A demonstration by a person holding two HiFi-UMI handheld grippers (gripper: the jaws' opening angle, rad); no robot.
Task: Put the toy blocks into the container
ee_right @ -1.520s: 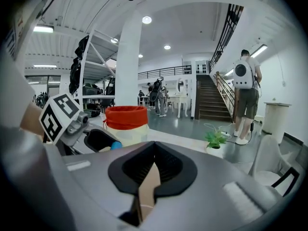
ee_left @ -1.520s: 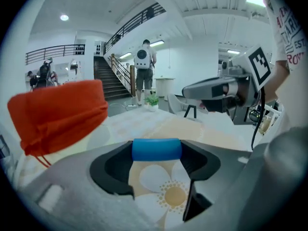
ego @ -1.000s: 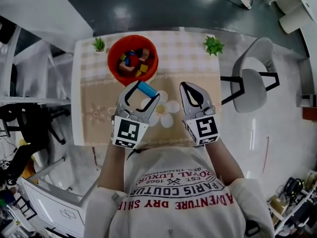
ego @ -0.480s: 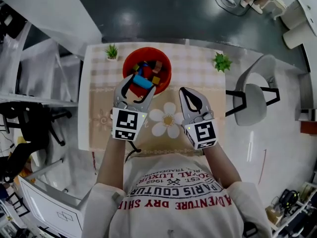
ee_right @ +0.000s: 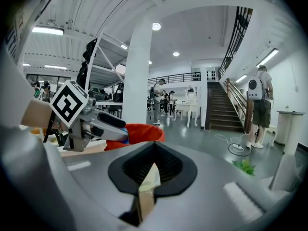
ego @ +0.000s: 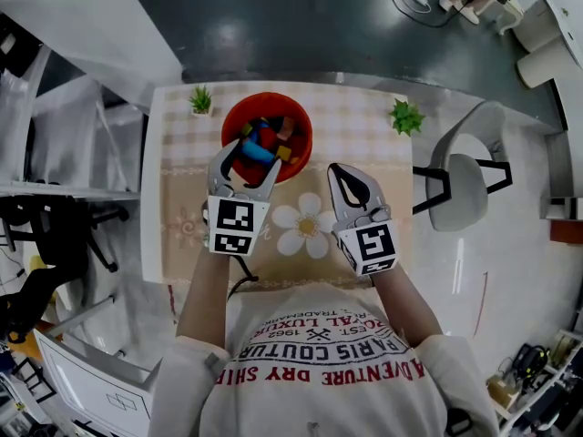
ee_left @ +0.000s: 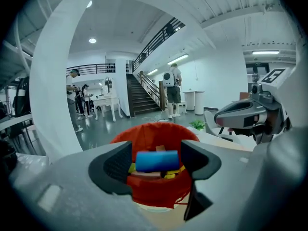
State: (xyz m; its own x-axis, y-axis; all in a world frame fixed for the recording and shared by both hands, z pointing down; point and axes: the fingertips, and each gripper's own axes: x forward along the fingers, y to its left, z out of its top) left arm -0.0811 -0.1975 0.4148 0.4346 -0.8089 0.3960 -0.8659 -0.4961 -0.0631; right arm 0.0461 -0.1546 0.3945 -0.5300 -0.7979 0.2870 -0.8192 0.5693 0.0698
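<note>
A red container (ego: 297, 127) holding several coloured blocks stands at the far middle of the table. My left gripper (ego: 246, 157) is shut on a blue block (ego: 258, 151) and holds it over the container's near rim. In the left gripper view the blue block (ee_left: 156, 160) lies crosswise between the two pads, with the red container (ee_left: 159, 133) right behind and below it. My right gripper (ego: 351, 177) hovers over the table to the right of the container, jaws shut with nothing in them. The right gripper view shows my right gripper (ee_right: 153, 166) closed and the red container (ee_right: 143, 132) off to the left.
The table (ego: 364, 116) carries a beige cloth with a white flower print (ego: 305, 226). Small green plants stand at its far left (ego: 201, 100) and far right (ego: 405, 116). A grey chair (ego: 460, 176) is at the right, white shelving (ego: 100, 162) at the left.
My left gripper carried the blue block forward from over the cloth to over the red container. The right gripper stayed about where it was.
</note>
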